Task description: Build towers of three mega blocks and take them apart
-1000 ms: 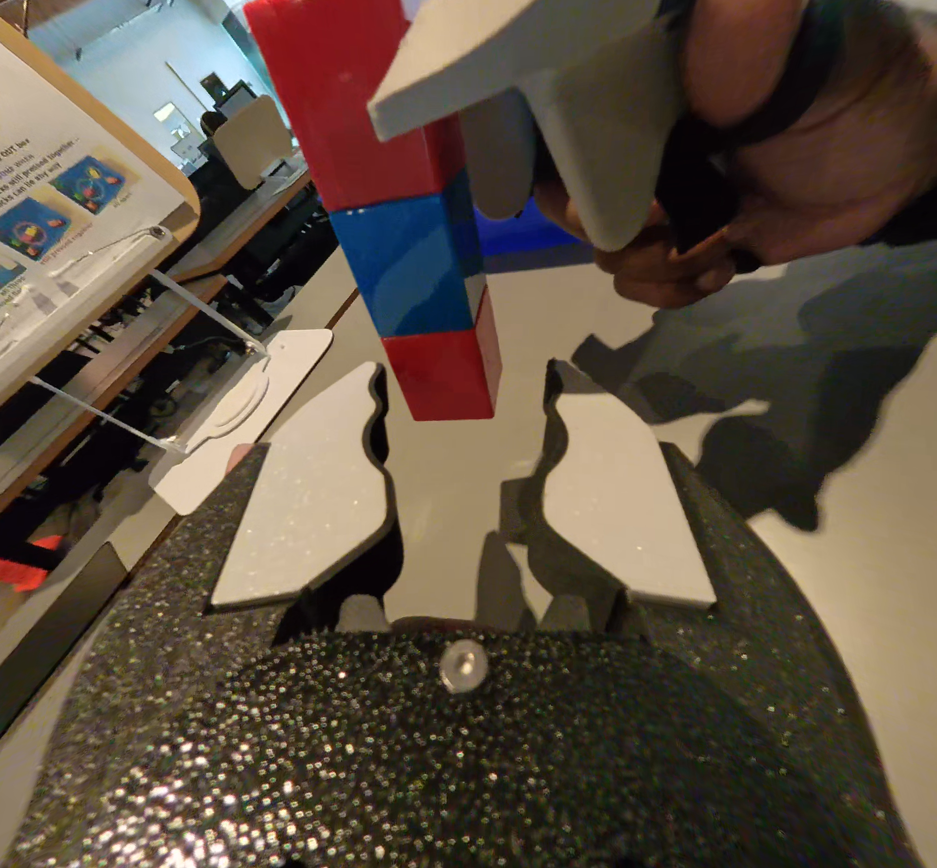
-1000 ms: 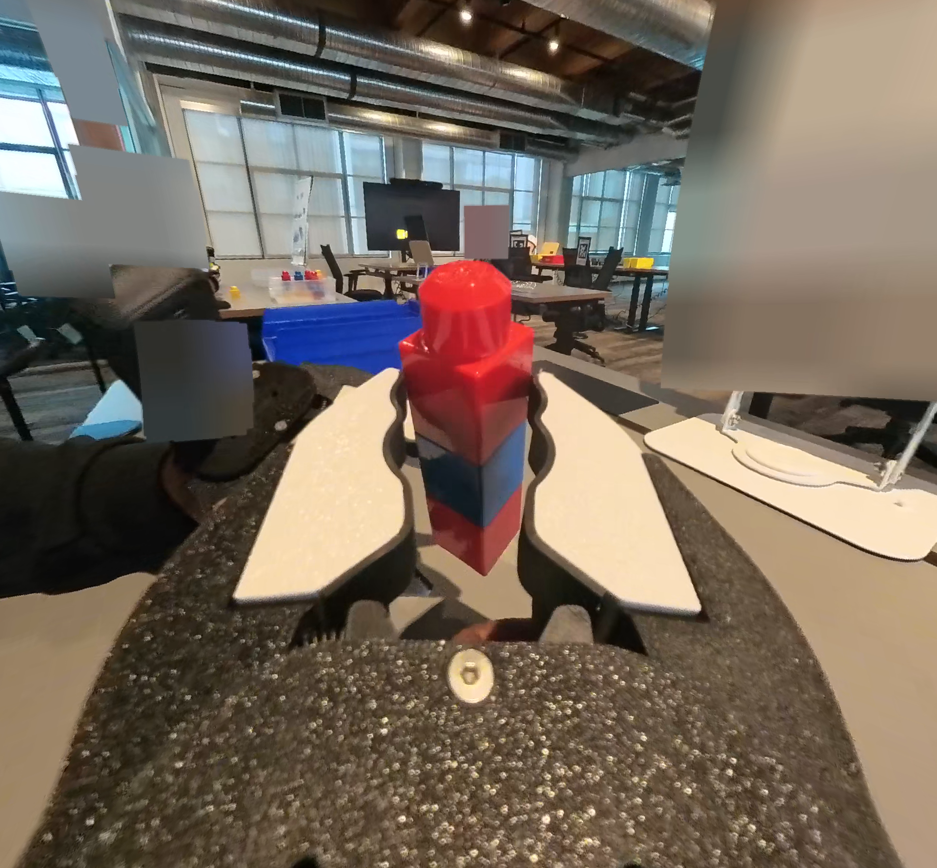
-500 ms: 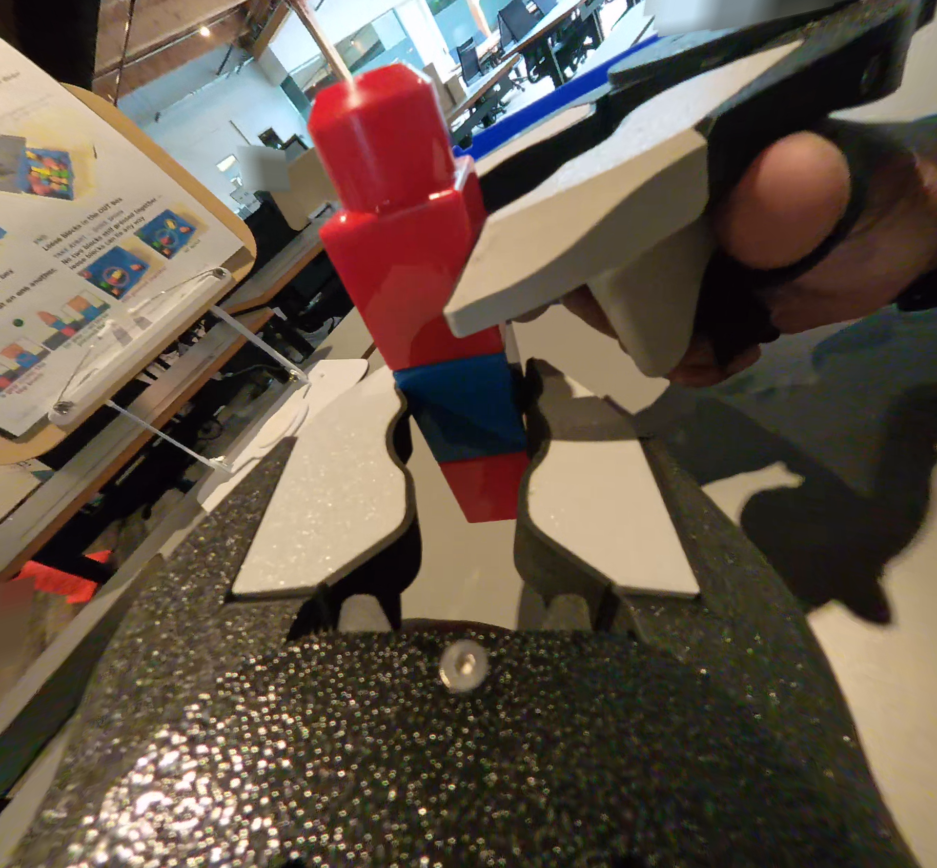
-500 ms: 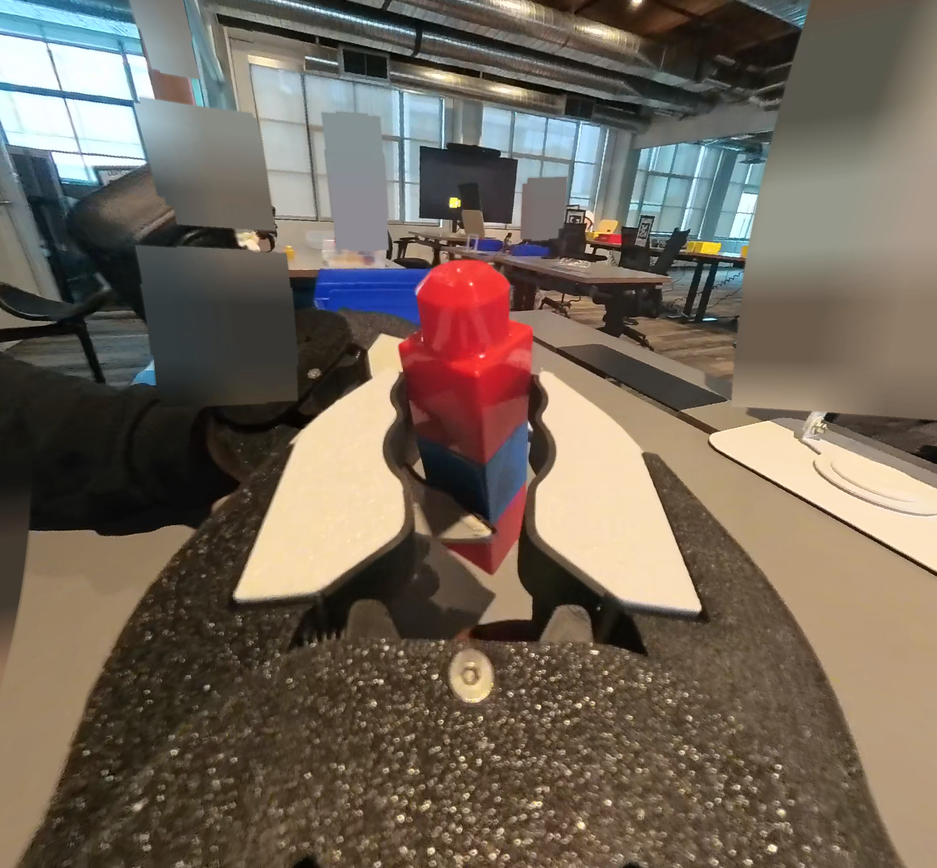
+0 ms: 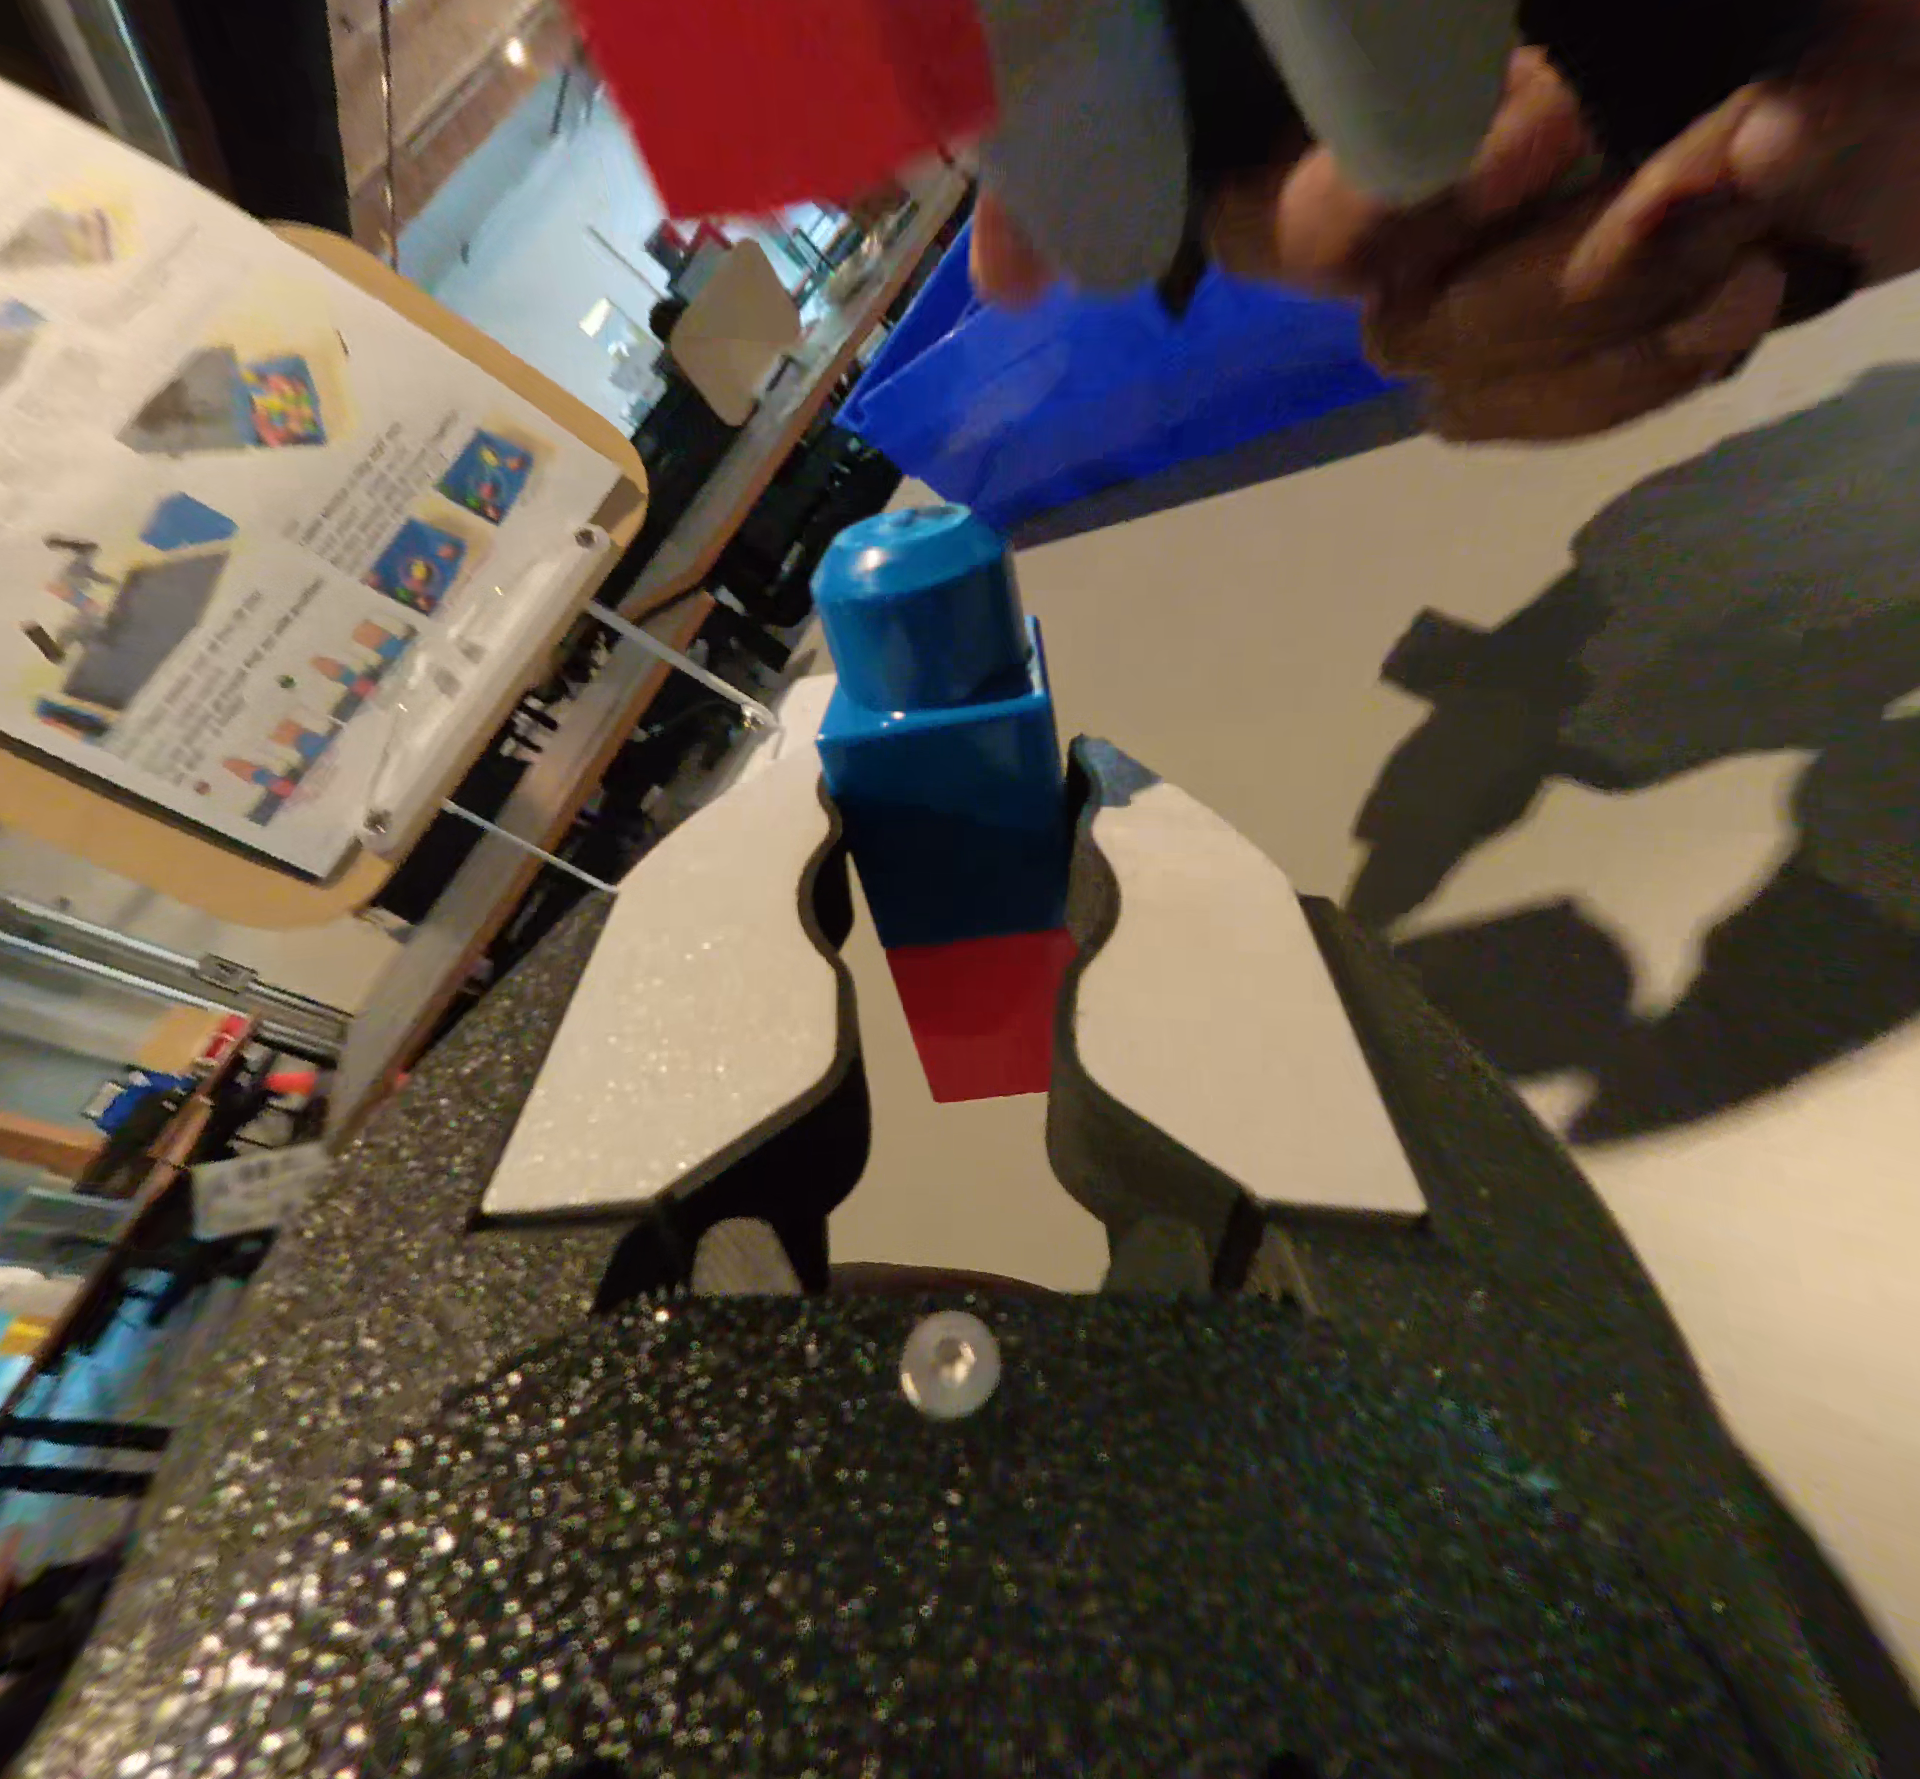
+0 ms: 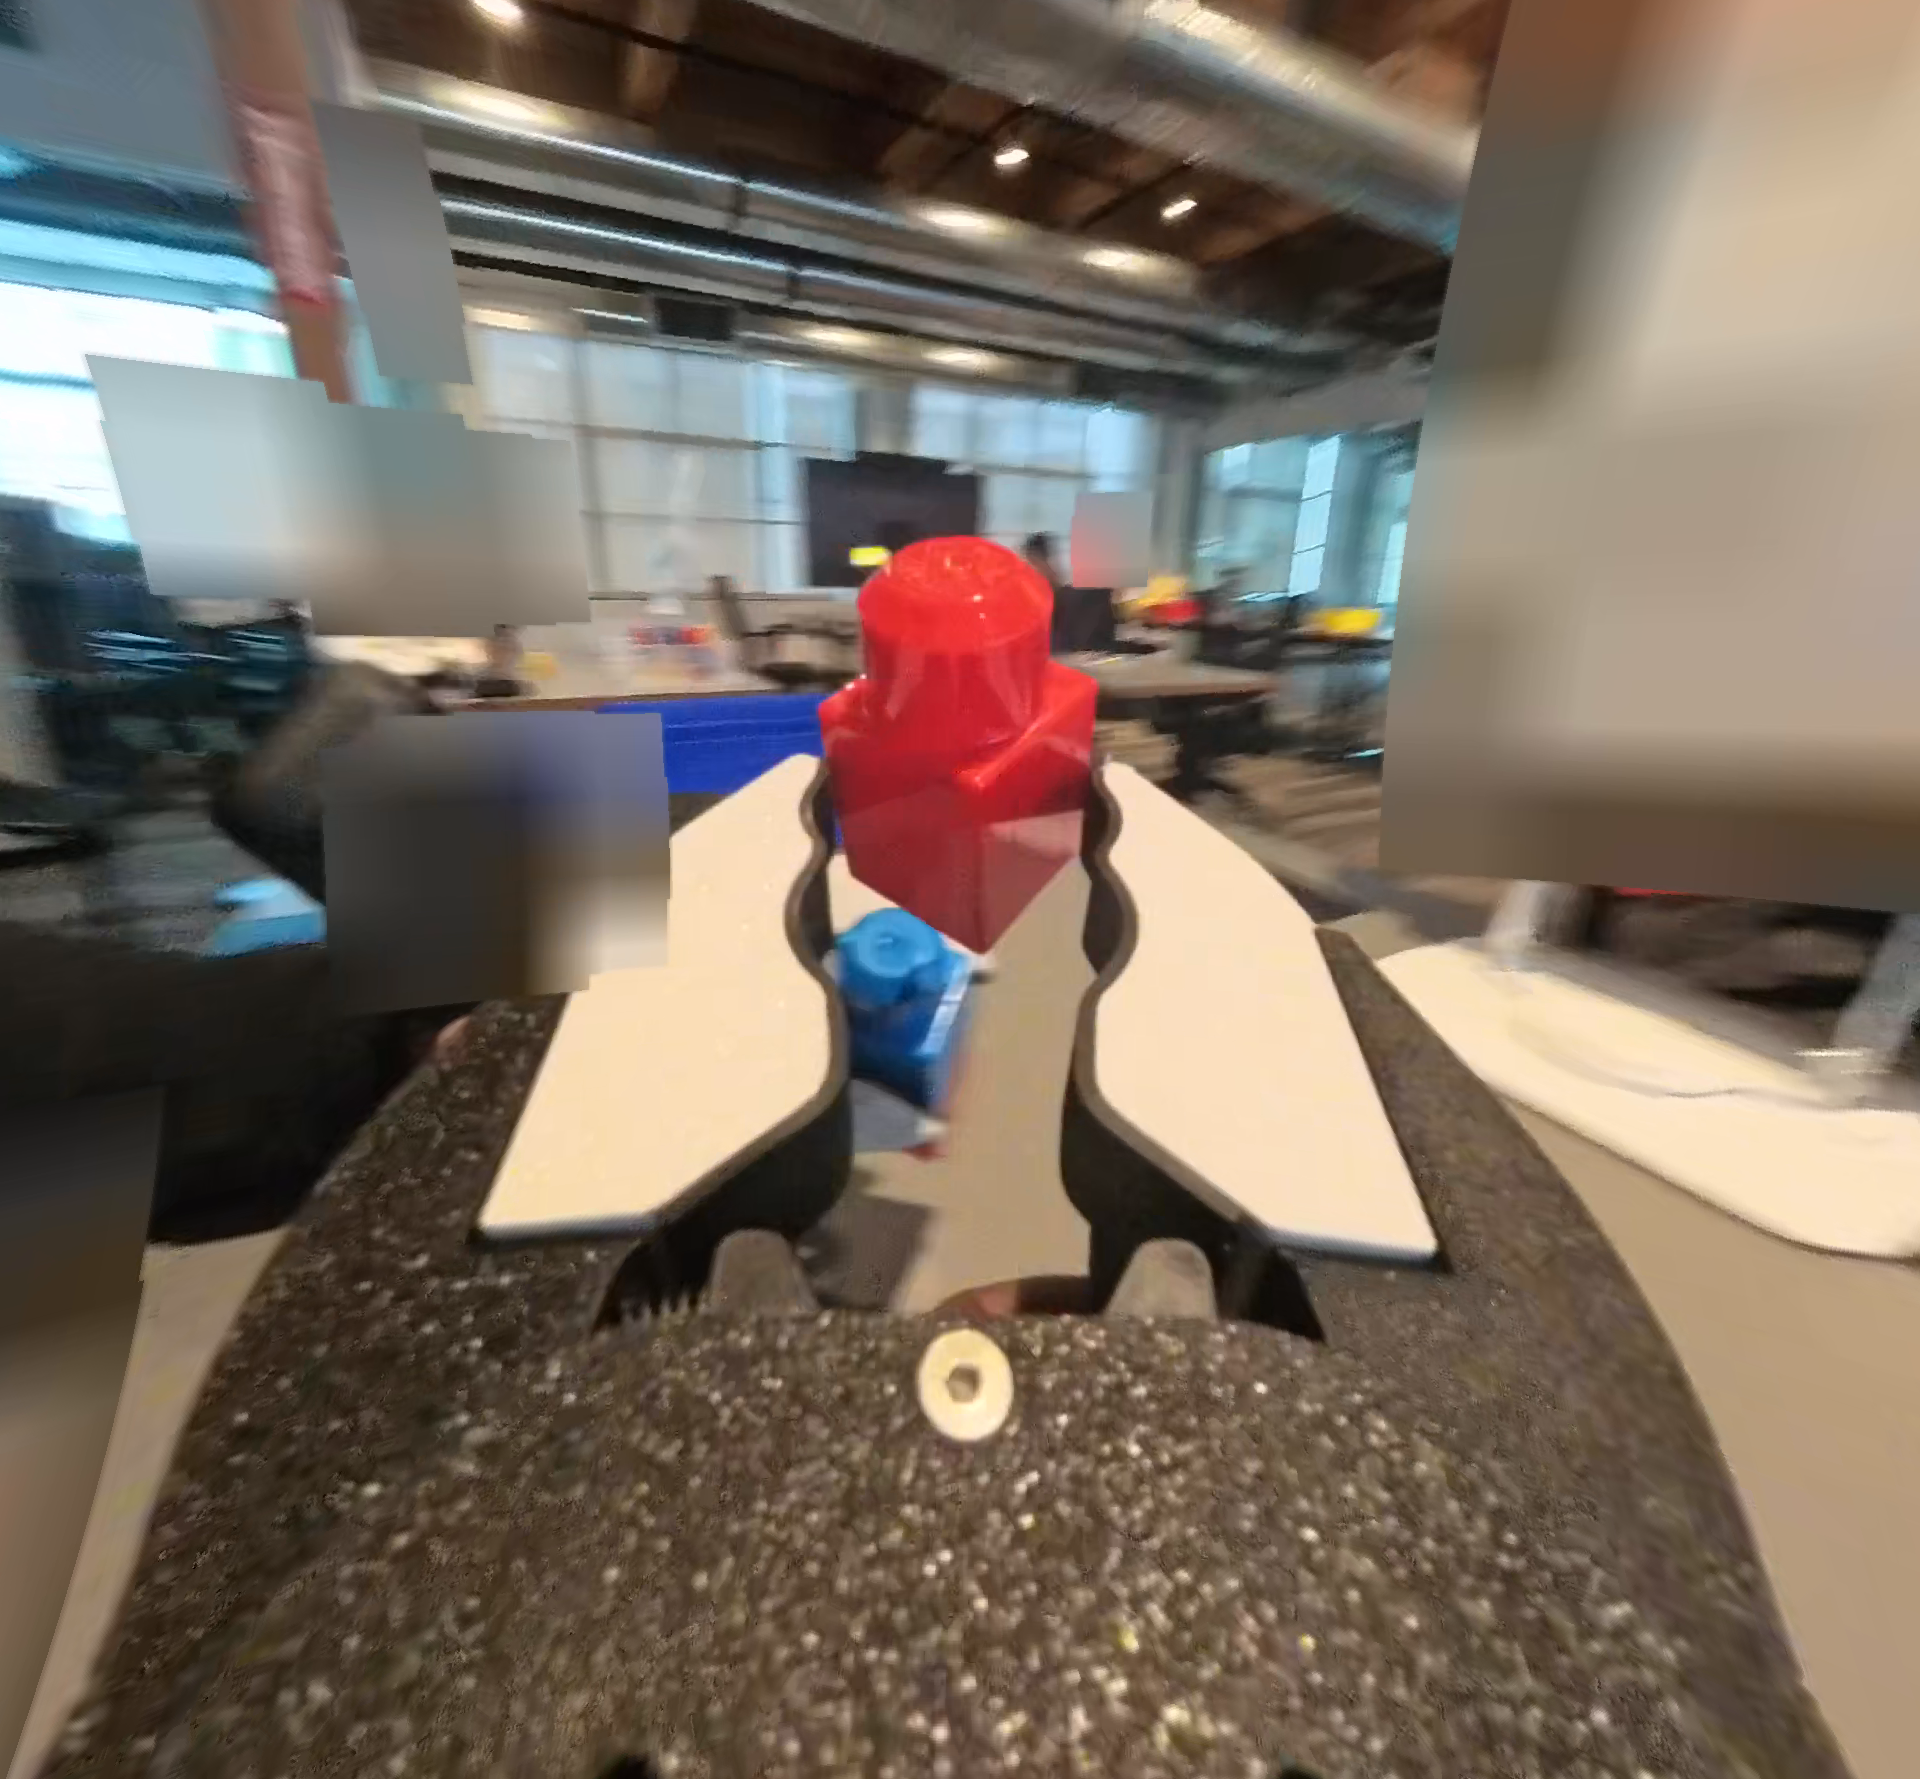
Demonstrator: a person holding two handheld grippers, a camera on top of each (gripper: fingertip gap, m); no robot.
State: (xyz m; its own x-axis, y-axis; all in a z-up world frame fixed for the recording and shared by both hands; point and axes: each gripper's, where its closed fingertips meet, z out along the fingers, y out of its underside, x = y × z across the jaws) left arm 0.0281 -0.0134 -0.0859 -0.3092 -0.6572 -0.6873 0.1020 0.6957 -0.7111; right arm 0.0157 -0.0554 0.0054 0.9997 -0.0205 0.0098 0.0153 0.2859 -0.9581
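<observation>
My left gripper (image 5: 951, 836) is shut on the blue block (image 5: 940, 773), which sits on a red block (image 5: 982, 1017); both hang above the grey table. My right gripper (image 6: 956, 815) is shut on the top red block (image 6: 961, 763) and holds it clear above the blue block (image 6: 899, 1012). In the left wrist view that red block (image 5: 769, 25) is blurred at the top, held by the right gripper's grey fingers (image 5: 1091, 88) and a hand (image 5: 1558, 275). The left gripper's body is hidden by mosaic patches in the right wrist view.
A blue bin (image 5: 1091, 389) stands at the far table edge. An instruction board on a clear stand (image 5: 260, 534) is at the left. A white stand base (image 6: 1662, 1085) lies on the table at the right. The grey table (image 5: 1195, 669) spreads below. Across from one pair of fingers to the other is roughly 10 cm.
My left gripper closed on the blue block. My right gripper pulled the top red block up and off, so the tower has split in two.
</observation>
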